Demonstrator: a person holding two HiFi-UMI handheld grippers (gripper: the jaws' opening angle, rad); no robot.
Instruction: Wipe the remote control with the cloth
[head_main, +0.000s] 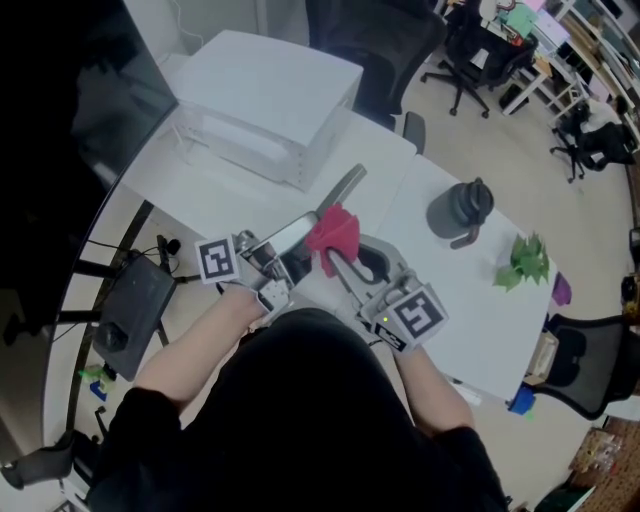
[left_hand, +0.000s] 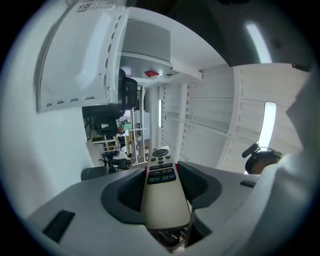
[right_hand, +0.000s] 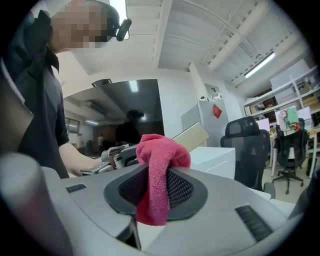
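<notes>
Our left gripper (head_main: 285, 255) was clamped on the lower end of the remote control (head_main: 342, 188), which jutted toward 1 o'clock above the white table (head_main: 480, 300). Our right gripper (head_main: 342, 262) pinched the pink cloth (head_main: 335, 232), bunched against the remote. We judged the remote stiff, light and slippery, and the cloth limp. The white box (head_main: 270, 100) at 11 o'clock and the dark jug (head_main: 460, 210) at 3 o'clock stood well apart, leaving room.

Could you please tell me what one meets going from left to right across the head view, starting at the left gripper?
In order: left gripper → pink cloth → dark jug → green leaves. The remote and the right gripper overlap the cloth, so I leave them out.
</notes>
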